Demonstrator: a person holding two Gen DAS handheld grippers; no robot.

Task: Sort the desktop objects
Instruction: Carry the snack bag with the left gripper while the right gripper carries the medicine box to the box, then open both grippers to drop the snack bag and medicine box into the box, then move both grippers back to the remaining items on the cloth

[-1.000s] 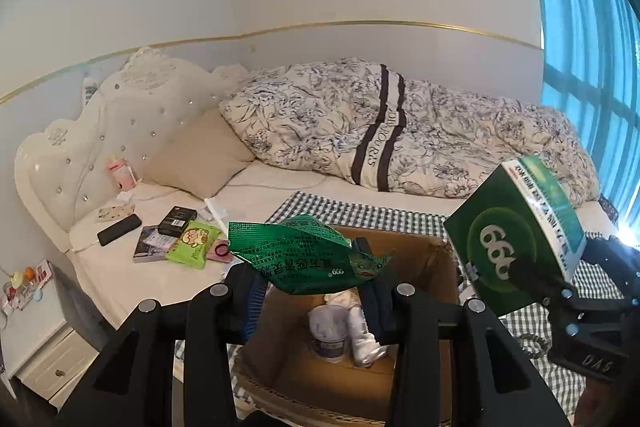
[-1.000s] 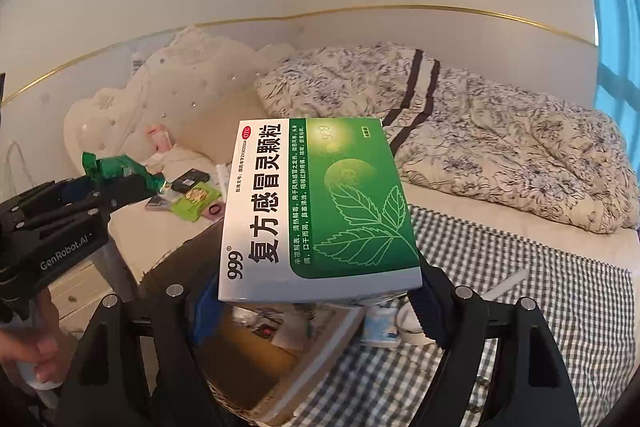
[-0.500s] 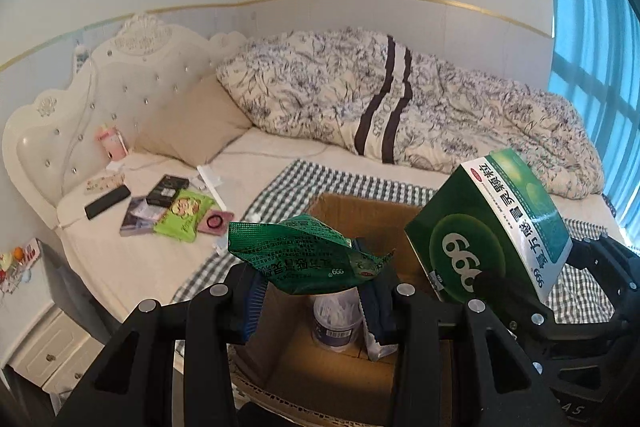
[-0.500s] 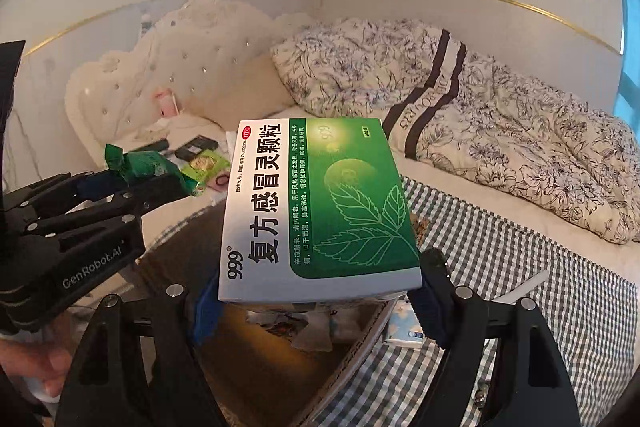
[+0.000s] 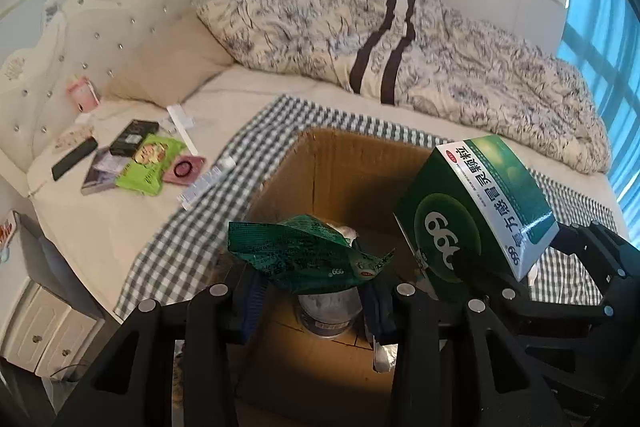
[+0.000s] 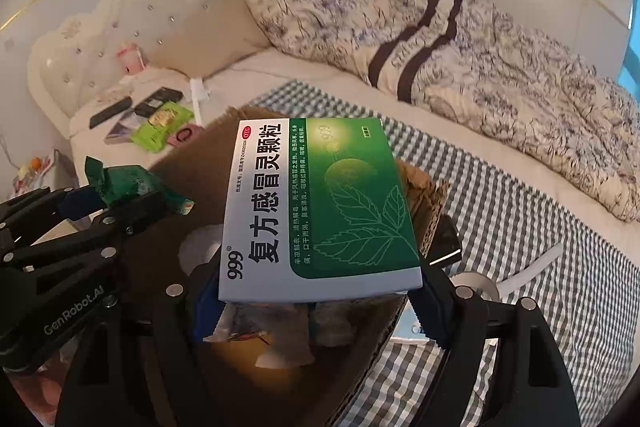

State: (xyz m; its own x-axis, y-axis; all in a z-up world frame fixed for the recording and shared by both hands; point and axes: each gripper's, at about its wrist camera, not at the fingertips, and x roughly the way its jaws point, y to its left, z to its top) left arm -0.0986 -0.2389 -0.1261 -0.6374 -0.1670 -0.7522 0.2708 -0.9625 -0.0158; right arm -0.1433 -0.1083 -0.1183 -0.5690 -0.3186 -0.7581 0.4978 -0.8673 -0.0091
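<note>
Step in hand: depositing. The left tongs [image 5: 310, 291] are gripping a green sachet [image 5: 304, 255] and the right tongs [image 6: 316, 311] are clamping a medicine box [image 6: 320, 203], both hovering over the carton [image 5: 360, 163]; loose items are lying at 10 o'clock. Next move, judged: lowering, then releasing inside.

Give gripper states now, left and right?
Left gripper: closed on green 999 sachet.
Right gripper: closed on 999 medicine box.

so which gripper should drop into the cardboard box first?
Left, probably. The left gripper holds the green sachet directly above the cardboard box opening. The right gripper holds the medicine box over the rim.
</note>
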